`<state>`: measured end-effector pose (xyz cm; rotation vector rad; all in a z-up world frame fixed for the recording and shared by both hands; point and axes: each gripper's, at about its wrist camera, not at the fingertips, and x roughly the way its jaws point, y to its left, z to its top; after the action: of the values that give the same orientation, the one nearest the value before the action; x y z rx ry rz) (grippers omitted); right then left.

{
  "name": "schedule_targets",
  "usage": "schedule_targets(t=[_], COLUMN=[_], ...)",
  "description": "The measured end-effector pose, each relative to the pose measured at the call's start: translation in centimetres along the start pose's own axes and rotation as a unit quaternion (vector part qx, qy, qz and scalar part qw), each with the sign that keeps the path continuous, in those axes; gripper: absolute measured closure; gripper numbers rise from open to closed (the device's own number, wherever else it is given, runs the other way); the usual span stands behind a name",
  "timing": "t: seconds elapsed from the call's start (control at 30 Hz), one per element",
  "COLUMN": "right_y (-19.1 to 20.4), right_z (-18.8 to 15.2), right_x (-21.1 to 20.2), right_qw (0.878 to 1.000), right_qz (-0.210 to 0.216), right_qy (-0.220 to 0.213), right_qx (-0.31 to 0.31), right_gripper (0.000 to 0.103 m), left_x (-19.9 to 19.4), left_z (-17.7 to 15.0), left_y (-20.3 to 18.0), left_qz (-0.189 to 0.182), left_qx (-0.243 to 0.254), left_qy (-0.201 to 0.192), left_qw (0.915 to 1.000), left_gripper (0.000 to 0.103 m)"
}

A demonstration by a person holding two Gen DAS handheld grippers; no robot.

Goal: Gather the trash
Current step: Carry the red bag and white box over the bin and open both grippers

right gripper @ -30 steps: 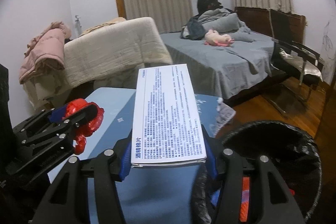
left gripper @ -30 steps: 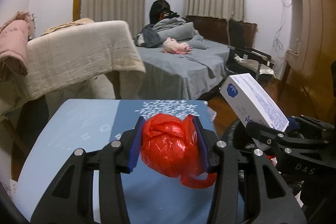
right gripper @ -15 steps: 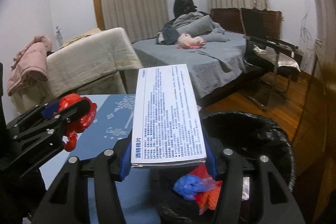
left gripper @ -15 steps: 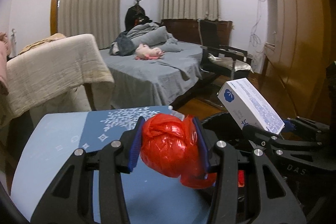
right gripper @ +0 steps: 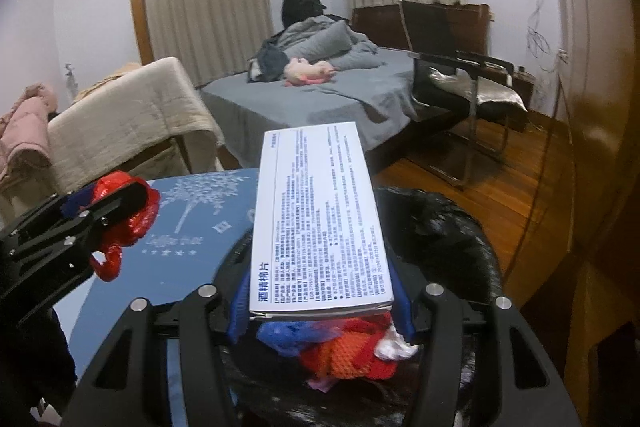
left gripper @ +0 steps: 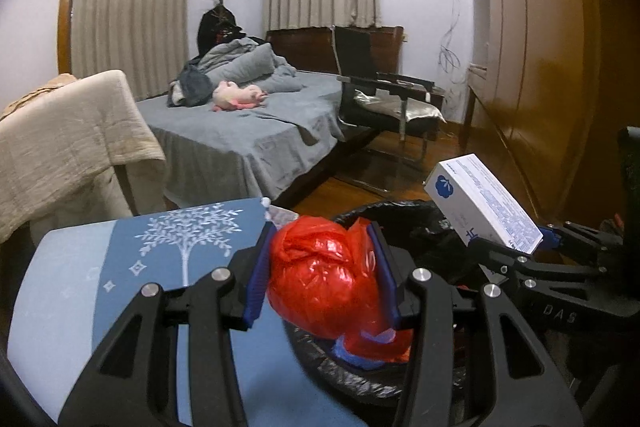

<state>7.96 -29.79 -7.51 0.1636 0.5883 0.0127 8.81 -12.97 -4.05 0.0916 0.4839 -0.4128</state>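
My left gripper (left gripper: 322, 279) is shut on a crumpled red plastic bag (left gripper: 320, 283) and holds it over the near left rim of a black-lined trash bin (left gripper: 404, 215). The red bag also shows in the right wrist view (right gripper: 132, 211). My right gripper (right gripper: 320, 307) is shut on a white box with printed text (right gripper: 318, 215), held level over the bin (right gripper: 448, 227). The box also shows in the left wrist view (left gripper: 480, 203). Red, blue and white trash (right gripper: 340, 351) lies inside the bin.
A blue table with a white tree print (left gripper: 132, 259) stands left of the bin. Beyond are a grey bed (left gripper: 248, 131), a beige-covered chair (left gripper: 60, 139), a black metal chair (left gripper: 384, 99), a wooden wardrobe (left gripper: 560, 67) and wooden floor (right gripper: 500, 187).
Both grippers have swung right from above the blue table to above the trash bin, each still holding its item. The bin's contents have come into view under the box.
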Motion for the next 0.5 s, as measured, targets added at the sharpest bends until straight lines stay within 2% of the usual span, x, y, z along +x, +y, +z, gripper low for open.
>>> schedule_targets(t=[0.5], right_y=[-4.0], right_z=[-0.8], right_x=[1.2], right_qw=[0.999], right_qz=[-0.033], right_qy=[0.016], right_qx=[0.021], right_gripper=[0.048], left_x=[5.3], left_z=[-1.5], left_y=[-2.1], left_qz=[-0.036], left_qx=[0.016], left_qy=[0.034], left_qw=[0.9986], left_gripper=[0.059])
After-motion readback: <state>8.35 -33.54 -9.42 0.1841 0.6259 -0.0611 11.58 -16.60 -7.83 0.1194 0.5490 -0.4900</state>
